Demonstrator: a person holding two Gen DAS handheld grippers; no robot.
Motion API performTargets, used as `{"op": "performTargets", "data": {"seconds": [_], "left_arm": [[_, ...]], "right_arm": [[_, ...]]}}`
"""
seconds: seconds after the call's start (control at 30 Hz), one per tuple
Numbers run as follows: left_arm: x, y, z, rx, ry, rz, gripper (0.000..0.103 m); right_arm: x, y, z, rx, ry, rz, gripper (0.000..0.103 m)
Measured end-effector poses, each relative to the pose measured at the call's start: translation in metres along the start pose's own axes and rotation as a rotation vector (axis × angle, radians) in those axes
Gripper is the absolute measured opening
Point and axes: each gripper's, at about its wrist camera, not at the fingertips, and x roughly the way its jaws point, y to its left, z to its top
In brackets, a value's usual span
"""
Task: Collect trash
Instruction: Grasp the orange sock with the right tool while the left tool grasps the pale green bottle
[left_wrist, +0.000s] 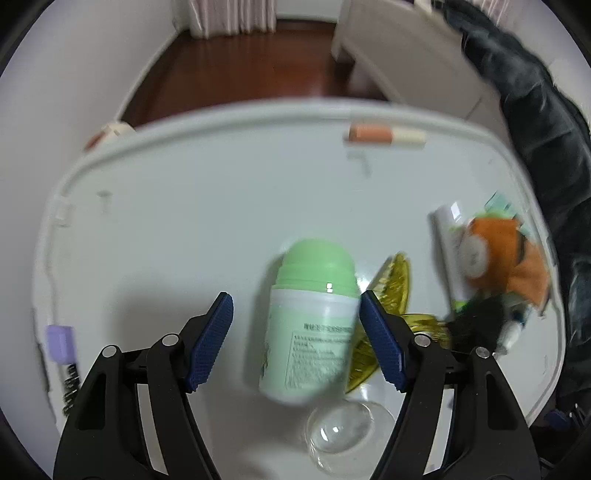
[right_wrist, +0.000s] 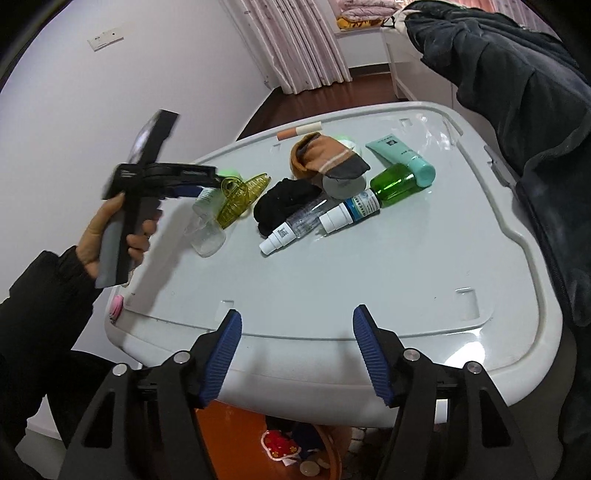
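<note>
From my left wrist, my left gripper (left_wrist: 295, 341) stood apart around the green-capped bottle (left_wrist: 314, 321), its right pad touching or nearly so, the left pad clear. A yellow hair clip (left_wrist: 391, 291) lay just right of it; I judged I should centre before squeezing.

From my right wrist, my right gripper (right_wrist: 297, 354) hung apart and empty. Below it, an orange basin (right_wrist: 236, 439) held small items too unclear to name.

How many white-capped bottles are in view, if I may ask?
2: a clear bottle beside the black sock, a blue-labelled bottle by the green bottle. Others may be hidden.
</note>
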Motion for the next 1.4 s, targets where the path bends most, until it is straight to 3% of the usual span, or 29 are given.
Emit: {"op": "performTargets", "data": {"seconds": [0.07,0.1,0.13,0.3,0.43,0.57,0.7,0.83,0.97,1.0,1.03,1.07,1.2,1.4], "left_arm": [[0.011,-0.007,-0.002,0.072,-0.024,0.125,0.071],[0.011,-0.009,-0.004,0.096,-0.062,0.131,0.067],[0.009,-0.006,-0.004,0.076,-0.074,0.100,0.054],[-0.007,0.008,-0.016,-0.014,-0.134,0.114,0.052],[-0.068,0.019,-0.041,-0.083,-0.204,0.084,0.051],[-0.146,0.016,-0.093,-0.090,-0.298,0.026,0.051],[-0.173,0.010,-0.144,-0.099,-0.334,0.021,0.051],[-0.159,0.002,-0.176,-0.123,-0.320,-0.062,0.051],[-0.140,-0.013,-0.196,-0.112,-0.287,-0.083,0.051],[-0.135,-0.016,-0.201,-0.099,-0.270,-0.085,0.051],[-0.130,-0.019,-0.203,-0.083,-0.257,-0.084,0.051],[-0.129,-0.021,-0.206,-0.072,-0.252,-0.078,0.051],[-0.129,-0.031,-0.215,-0.031,-0.250,-0.072,0.050],[-0.150,-0.041,-0.236,0.003,-0.281,-0.085,0.050]], "right_arm": [[0.001,0.000,0.001,0.000,-0.003,0.002,0.062],[0.001,0.001,0.002,-0.007,-0.005,-0.002,0.062],[0.001,0.002,0.002,-0.016,-0.008,-0.005,0.062],[0.000,0.010,0.003,-0.055,-0.013,-0.017,0.062],[-0.006,0.010,0.009,-0.066,-0.040,-0.040,0.062],[-0.002,0.013,0.054,-0.171,-0.049,-0.092,0.062],[0.039,0.016,0.109,-0.326,-0.031,-0.213,0.062],[0.096,0.028,0.145,-0.485,0.038,-0.296,0.062],[0.143,0.040,0.158,-0.592,0.115,-0.386,0.059],[0.150,0.044,0.159,-0.630,0.095,-0.440,0.045],[0.153,0.048,0.158,-0.655,0.089,-0.478,0.010],[0.157,0.051,0.160,-0.659,0.113,-0.496,0.011],[0.134,0.053,0.158,-0.562,0.071,-0.447,0.010],[0.031,0.051,0.129,-0.290,-0.043,-0.125,0.010]]}}
